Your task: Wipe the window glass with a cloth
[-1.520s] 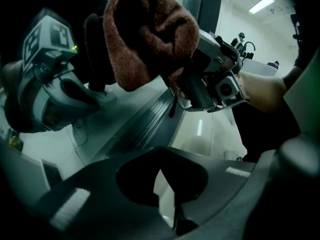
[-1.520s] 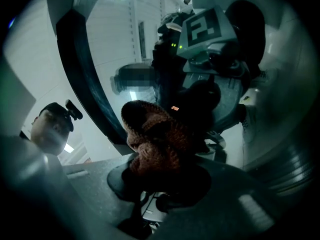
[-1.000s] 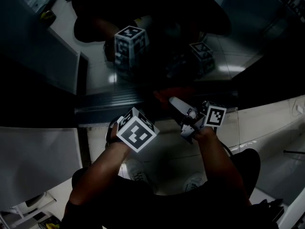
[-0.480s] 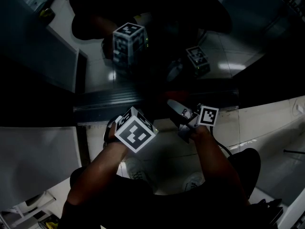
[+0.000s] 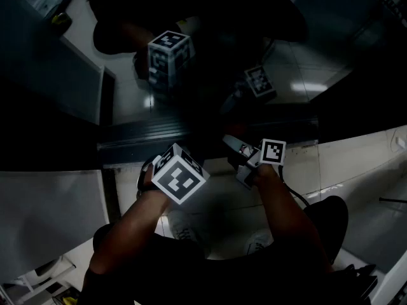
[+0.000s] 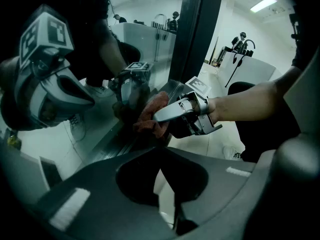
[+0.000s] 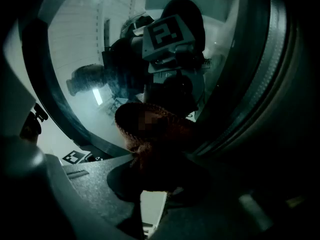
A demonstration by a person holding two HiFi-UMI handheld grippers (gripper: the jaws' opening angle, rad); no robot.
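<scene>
While the left gripper hangs at about 11 o'clock from the person, its dark grey, grainy jaws closed tip to tip on nothing, the right gripper at 1 o'clock is clamped tight on a bunched reddish-brown knitted cloth. The cloth bulges past the jaw tips and presses against the window glass low down. It sits just above the dark ribbed metal sill track and beside a black upright frame post. Each gripper carries a white cube with black square markers. The person stands on a glossy pale tiled floor, white shoes at 6 o'clock. At 12 o'clock the dim glass mirrors both grippers, and ceiling strip lights glow in a white-walled room.
</scene>
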